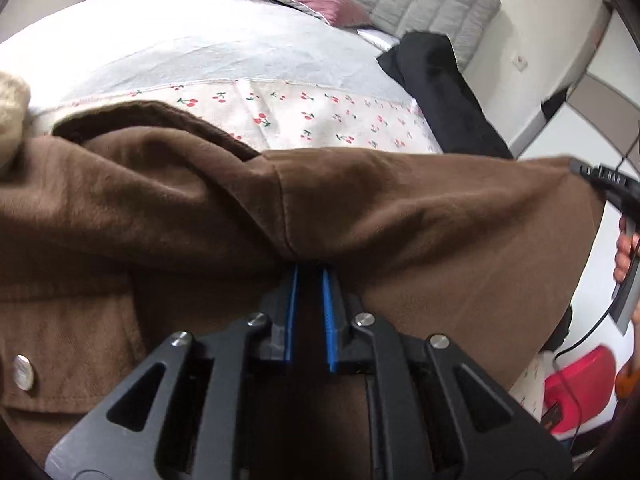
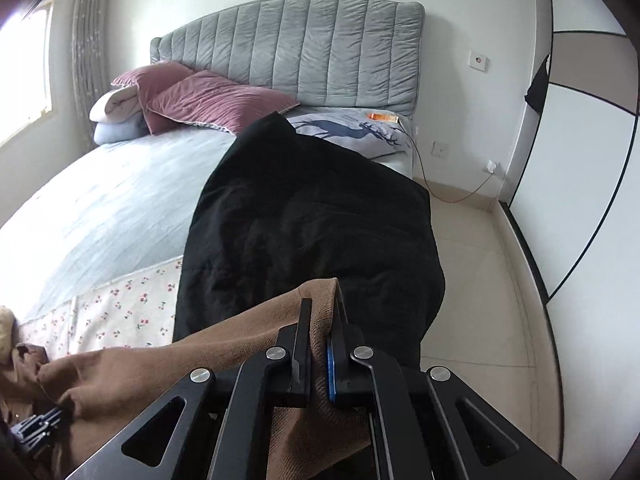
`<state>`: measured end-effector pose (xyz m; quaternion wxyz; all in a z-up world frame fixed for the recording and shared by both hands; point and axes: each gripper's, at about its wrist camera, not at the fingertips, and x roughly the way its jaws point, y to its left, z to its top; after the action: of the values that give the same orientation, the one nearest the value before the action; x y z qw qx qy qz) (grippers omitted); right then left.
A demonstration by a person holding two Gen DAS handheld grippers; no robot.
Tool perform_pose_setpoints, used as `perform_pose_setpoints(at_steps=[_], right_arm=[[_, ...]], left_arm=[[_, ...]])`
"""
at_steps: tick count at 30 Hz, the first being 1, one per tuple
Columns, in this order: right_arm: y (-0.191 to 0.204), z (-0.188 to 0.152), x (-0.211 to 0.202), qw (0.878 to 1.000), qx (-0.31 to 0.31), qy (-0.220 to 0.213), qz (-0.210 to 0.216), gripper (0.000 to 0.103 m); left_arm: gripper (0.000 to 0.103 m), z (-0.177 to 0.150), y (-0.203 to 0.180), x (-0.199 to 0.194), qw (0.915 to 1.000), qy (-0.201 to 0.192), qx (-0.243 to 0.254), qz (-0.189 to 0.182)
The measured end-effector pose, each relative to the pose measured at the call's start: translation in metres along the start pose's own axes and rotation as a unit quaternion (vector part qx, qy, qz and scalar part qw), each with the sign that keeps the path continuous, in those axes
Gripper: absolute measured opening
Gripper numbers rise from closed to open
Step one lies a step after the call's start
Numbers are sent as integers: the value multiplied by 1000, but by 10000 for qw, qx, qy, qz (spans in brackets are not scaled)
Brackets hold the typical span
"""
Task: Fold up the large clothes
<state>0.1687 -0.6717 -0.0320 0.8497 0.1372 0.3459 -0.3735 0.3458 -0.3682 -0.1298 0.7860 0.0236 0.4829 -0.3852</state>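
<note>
A brown garment (image 1: 360, 208) fills the lower half of the left wrist frame, stretched across the foot of the bed (image 1: 180, 52). My left hand-held gripper (image 1: 309, 270), bottom centre, pinches a fold of it between blue pads. My right hand-held gripper (image 2: 320, 320), bottom centre of its frame, clamps the garment's edge. A black garment (image 2: 312, 220) lies beyond, mid-frame. Pink pillows (image 2: 208, 98) rest at the grey headboard (image 2: 312, 44), upper left.
</note>
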Motion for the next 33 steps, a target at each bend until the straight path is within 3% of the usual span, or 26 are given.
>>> perform_pose_setpoints(at_steps=[3, 6, 7, 9, 11, 12, 13, 15, 17, 18, 20, 22, 28, 33], right_arm=[[-8, 2, -17, 9987, 109, -216, 457, 4], [-17, 4, -37, 9973, 61, -368, 636, 4], [-19, 3, -41, 9972, 25, -373, 645, 4], [-24, 0, -39, 9980, 43, -230, 584, 4], [-27, -3, -34, 9976, 221, -47, 658, 4], [-27, -4, -34, 9965, 311, 13, 776, 4], [-23, -4, -39, 9965, 312, -20, 781, 4], [-12, 5, -57, 9955, 188, -156, 910, 4], [1, 17, -82, 9936, 57, -366, 1071, 4], [10, 25, -97, 9916, -2, -488, 1202, 4], [26, 38, -126, 9869, -87, -691, 1453, 4], [52, 51, -158, 9801, -270, -865, 1769, 4], [158, 68, -233, 9558, -1034, -1045, 2547, 4], [250, 57, -271, 9303, -1593, -964, 3160, 5]], left_arm=[[13, 8, 9, -22, 9991, 130, -248, -331], [13, 21, 22, -50, 9971, -445, -499, -368], [13, 24, 24, -49, 9969, -466, -535, -347], [13, 30, 25, -25, 9973, -189, -626, -340], [14, 26, 21, 20, 9985, 375, -379, 125], [14, 25, 15, 18, 9996, 66, -135, 230], [14, 29, 8, 20, 9990, 207, 36, 404], [16, 35, 2, 15, 9981, 458, 50, 402], [25, 34, 4, -3, 9983, 575, 2, 76], [30, 33, 7, -14, 9985, 543, -34, -15], [56, 29, 18, -43, 9993, 316, -193, -62], [69, 25, 33, -71, 9995, 145, -283, -63], [81, 9, 86, -159, 9992, -143, -322, 173], [82, -13, 138, -215, 9976, -362, -502, 306]])
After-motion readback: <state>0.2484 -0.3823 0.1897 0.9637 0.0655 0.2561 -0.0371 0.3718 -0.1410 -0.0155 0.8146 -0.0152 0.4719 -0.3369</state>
